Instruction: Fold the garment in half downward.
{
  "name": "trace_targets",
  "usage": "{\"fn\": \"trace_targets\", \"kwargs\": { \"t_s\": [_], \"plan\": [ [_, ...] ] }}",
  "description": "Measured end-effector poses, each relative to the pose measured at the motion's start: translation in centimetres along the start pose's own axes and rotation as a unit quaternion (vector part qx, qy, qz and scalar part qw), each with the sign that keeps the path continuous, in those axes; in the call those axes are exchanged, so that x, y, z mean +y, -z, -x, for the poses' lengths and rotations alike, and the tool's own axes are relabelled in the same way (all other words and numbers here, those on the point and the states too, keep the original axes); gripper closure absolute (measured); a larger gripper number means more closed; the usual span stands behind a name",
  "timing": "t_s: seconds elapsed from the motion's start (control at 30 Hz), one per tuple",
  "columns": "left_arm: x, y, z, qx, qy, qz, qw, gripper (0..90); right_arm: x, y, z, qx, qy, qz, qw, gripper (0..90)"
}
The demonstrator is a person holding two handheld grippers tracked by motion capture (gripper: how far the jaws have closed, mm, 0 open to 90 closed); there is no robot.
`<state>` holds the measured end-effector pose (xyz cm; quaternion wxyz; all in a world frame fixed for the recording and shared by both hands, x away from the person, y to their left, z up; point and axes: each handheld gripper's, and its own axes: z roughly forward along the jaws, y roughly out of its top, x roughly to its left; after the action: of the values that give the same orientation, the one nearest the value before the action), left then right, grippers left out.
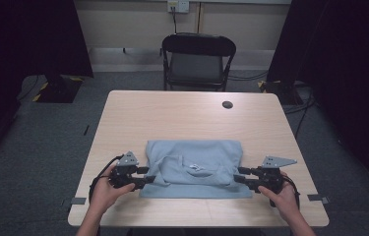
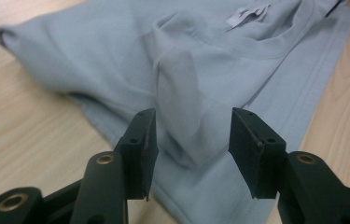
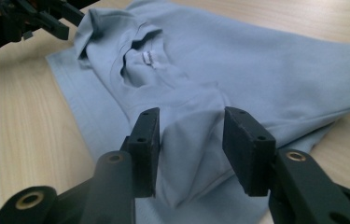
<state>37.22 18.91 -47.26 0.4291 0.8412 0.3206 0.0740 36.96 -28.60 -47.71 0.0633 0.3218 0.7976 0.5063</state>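
Observation:
A light blue T-shirt [image 1: 194, 153] lies folded on the wooden table [image 1: 182, 113], neck opening and white label [image 1: 195, 167] toward the person. My left gripper [image 1: 147, 176] is at the shirt's left edge, the right gripper [image 1: 238, 174] at its right edge. In the left gripper view the jaws [image 2: 192, 140] stand apart around a raised fold of the shirt [image 2: 182, 112], pads not pressing it. In the right gripper view the jaws [image 3: 191, 140] likewise straddle a loose fold of the shirt [image 3: 189, 135]. The left gripper [image 3: 65, 18] shows far off at the top left there.
A black folding chair [image 1: 198, 59] stands behind the table's far edge. A small dark round spot [image 1: 227, 104] sits on the far right of the tabletop. Bare wood surrounds the shirt. Grey tape marks [image 1: 77, 200] lie at the near corners.

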Motion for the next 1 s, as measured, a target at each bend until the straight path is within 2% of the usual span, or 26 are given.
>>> {"fn": "trace_targets", "kwargs": {
  "t_s": [0.03,0.1,0.33,0.43,0.53,0.57,0.63,0.67,0.77,0.9,1.0],
  "plan": [
    [0.3,-0.1,-0.1,0.003,-0.006,0.000,1.0000,50.8,0.2,-0.1,0.0,-0.001,0.001,0.002,1.0000,55.5],
    [0.9,-0.4,-0.4,0.007,0.001,0.009,0.9999,40.4,0.7,-0.4,0.2,-0.006,-0.002,-0.001,1.0000,48.4],
    [3.5,-1.6,-1.0,-0.012,0.023,0.033,0.9991,39.4,2.2,-1.6,0.8,-0.011,-0.005,0.001,0.9999,45.5],
    [3.9,-2.5,-1.1,-0.016,0.029,0.022,0.9992,40.4,2.5,-2.5,1.2,-0.003,-0.019,-0.007,0.9998,45.6],
    [3.8,-3.3,-1.3,-0.018,0.035,0.004,0.9992,42.7,2.4,-3.1,1.2,-0.002,-0.021,-0.020,0.9996,45.8],
    [3.7,-3.5,-1.3,-0.020,0.035,0.000,0.9992,46.9,2.2,-3.3,1.2,-0.003,-0.023,-0.023,0.9995,46.2],
    [3.5,-3.7,-1.4,-0.026,0.037,-0.006,0.9990,54.4,1.9,-3.4,1.3,0.005,-0.031,-0.026,0.9992,48.2],
    [3.4,-3.7,-1.3,-0.027,0.032,-0.008,0.9991,62.7,1.7,-3.4,1.3,0.004,-0.032,-0.029,0.9991,49.9],
    [3.2,-3.6,-1.1,-0.029,0.025,-0.014,0.9992,77.1,1.4,-3.3,1.1,0.016,-0.036,-0.033,0.9987,63.5],
    [3.3,-3.0,-0.6,-0.042,0.020,-0.005,0.9989,82.4,1.4,-3.0,1.0,0.038,-0.031,-0.028,0.9984,82.6],
    [3.2,-1.9,-0.1,-0.044,0.006,0.004,0.9990,83.2,1.7,-2.3,0.6,0.048,-0.016,-0.019,0.9985,84.8]
  ]
}}
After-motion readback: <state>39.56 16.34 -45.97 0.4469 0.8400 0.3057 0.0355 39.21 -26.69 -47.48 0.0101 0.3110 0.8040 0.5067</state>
